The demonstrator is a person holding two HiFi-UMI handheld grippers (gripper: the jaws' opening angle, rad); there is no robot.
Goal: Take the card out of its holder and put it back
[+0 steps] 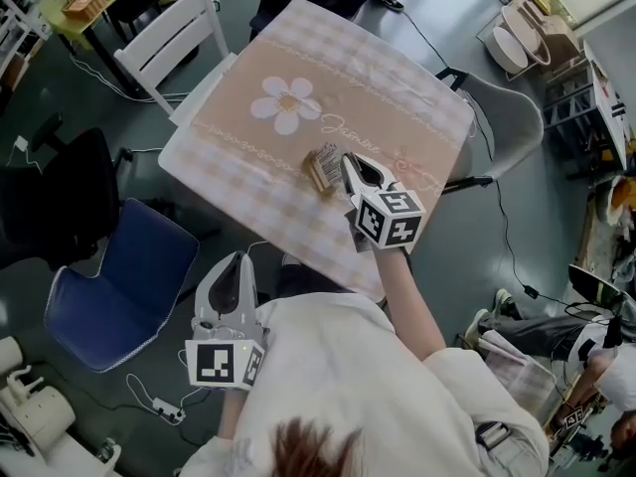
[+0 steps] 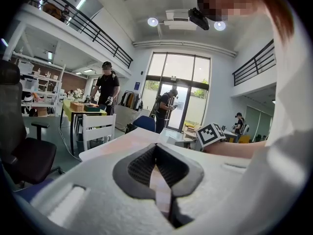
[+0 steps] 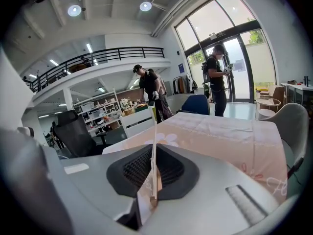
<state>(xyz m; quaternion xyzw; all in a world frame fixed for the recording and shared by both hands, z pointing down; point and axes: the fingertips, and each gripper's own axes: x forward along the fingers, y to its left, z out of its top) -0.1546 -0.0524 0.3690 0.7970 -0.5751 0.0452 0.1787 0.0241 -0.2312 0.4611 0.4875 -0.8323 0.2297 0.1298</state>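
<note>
Between the jaws of the right gripper (image 3: 154,153) — the card (image 3: 154,126), pinched edge-on.

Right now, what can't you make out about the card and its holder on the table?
- Thin pale card: edge-on in the right gripper view, so its face is unreadable; in the head view the right gripper, shut on it, covers it.
- Small brown holder: too small in the head view to tell whether the card has cleared it; the gripper's body blocks it in the right gripper view.
</note>
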